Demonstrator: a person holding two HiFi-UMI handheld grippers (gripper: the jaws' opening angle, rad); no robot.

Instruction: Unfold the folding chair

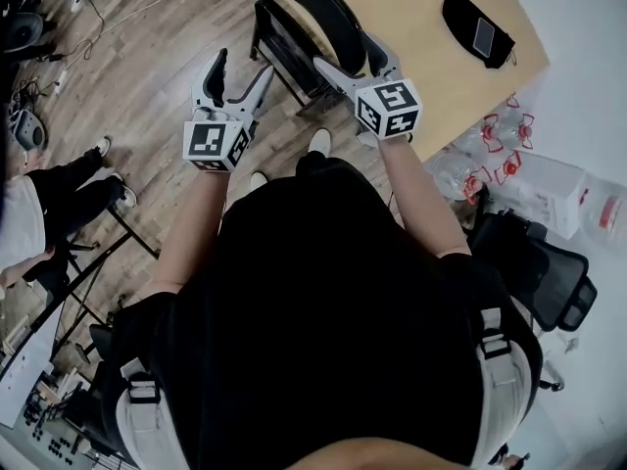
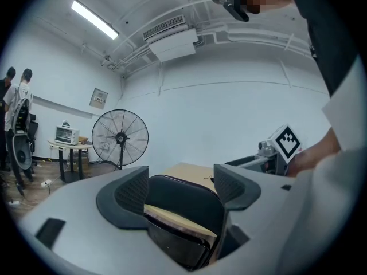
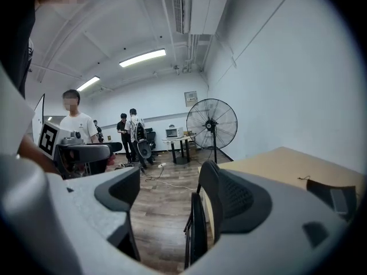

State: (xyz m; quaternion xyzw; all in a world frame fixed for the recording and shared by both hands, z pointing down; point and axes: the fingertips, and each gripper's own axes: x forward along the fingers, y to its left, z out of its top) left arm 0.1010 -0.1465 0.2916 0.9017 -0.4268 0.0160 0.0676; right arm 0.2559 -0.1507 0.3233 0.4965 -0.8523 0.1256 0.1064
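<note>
Wood floor (image 1: 157,57) runs up to a pale bench (image 1: 421,27), where a black folding chair (image 1: 312,18) stands closed, its flat frame leaning against the bench edge; a person reaches toward it with a tool in each hand; the left gripper (image 1: 242,81) is released, jaws wide apart, the chair's top framed between them but apparently short of contact; the right gripper (image 1: 351,62) is likewise released, one jaw alongside the chair's edge, contact unclear; neither grasps anything; the job looks to be at the approach stage, the chair not yet opened; the next move likely calls for one gripper to clamp and steady the backrest while the other catches the seat's edge and swings it down.
</note>
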